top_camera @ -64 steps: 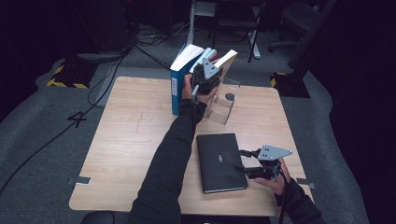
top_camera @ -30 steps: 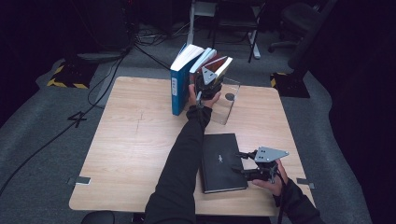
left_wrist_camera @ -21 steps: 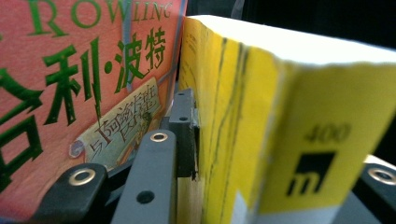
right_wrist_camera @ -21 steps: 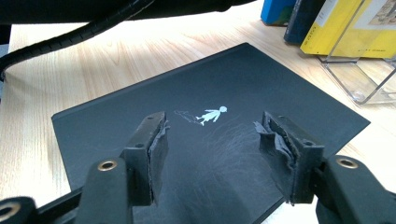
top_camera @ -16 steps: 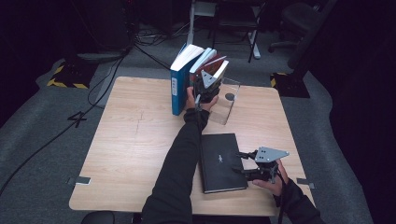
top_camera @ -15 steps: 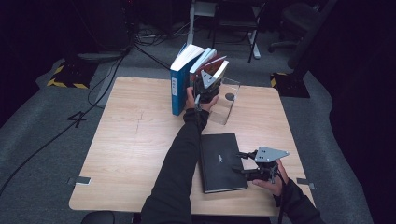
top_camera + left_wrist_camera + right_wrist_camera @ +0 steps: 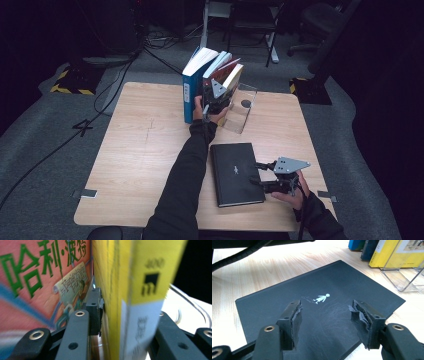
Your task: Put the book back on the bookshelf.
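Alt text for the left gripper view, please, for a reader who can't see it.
Close up, the left gripper has its two black jaws on either side of a yellow book, spine towards the camera. To its left stands a pink-covered book with green Chinese characters; a clear stand shows at right.

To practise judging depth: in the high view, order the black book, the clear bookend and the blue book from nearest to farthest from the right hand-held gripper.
1. Black book: flat on the table, just left of the right hand-held gripper.
2. Clear bookend: farther back, right of the standing books.
3. Blue book: upright, left end of the row, farthest.
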{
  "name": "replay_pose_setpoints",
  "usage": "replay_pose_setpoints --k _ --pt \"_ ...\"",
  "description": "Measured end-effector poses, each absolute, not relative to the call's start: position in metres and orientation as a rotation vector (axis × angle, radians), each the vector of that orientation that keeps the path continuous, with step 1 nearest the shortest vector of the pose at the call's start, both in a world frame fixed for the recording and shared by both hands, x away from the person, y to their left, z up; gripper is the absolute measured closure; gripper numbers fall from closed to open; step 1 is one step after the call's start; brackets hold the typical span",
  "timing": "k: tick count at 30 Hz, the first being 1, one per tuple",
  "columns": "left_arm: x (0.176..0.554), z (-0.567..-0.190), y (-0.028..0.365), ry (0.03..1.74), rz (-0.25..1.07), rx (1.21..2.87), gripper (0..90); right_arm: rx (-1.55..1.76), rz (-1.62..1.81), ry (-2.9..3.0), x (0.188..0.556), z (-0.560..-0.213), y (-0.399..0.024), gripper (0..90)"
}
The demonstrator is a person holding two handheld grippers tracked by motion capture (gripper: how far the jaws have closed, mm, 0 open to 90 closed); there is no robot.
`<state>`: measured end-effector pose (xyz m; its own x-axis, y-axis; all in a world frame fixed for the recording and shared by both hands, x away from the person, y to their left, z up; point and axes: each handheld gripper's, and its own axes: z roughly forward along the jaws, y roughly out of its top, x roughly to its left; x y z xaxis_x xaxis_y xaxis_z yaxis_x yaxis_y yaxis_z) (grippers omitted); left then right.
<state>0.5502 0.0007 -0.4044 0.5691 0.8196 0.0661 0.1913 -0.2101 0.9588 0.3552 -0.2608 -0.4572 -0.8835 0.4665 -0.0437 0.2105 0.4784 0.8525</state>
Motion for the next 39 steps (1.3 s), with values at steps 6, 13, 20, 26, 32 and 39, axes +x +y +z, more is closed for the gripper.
replay_pose_setpoints --k 6,13,20,26,32,39 --pt "0.539 -0.413 0.006 0.804 0.727 1.828 63.2 0.575 1.354 2.465 0.355 -0.458 -0.260 41.9" --pt "0.531 -0.437 0.014 0.859 0.668 1.908 65.6 0.579 1.351 2.469 0.355 -0.459 -0.261 41.9" --pt "0.530 -0.453 0.023 0.919 0.562 1.870 69.9 0.575 1.347 2.469 0.354 -0.461 -0.258 42.0" --pt "0.532 -0.453 0.016 0.936 0.599 1.870 70.7 0.566 1.337 2.479 0.353 -0.463 -0.256 42.0" --pt "0.534 -0.453 0.016 0.950 0.618 1.870 70.6 0.580 1.333 2.475 0.355 -0.464 -0.258 42.0" --pt "0.529 -0.453 0.018 0.952 0.622 1.936 64.9 0.592 1.310 2.475 0.355 -0.463 -0.259 41.8"
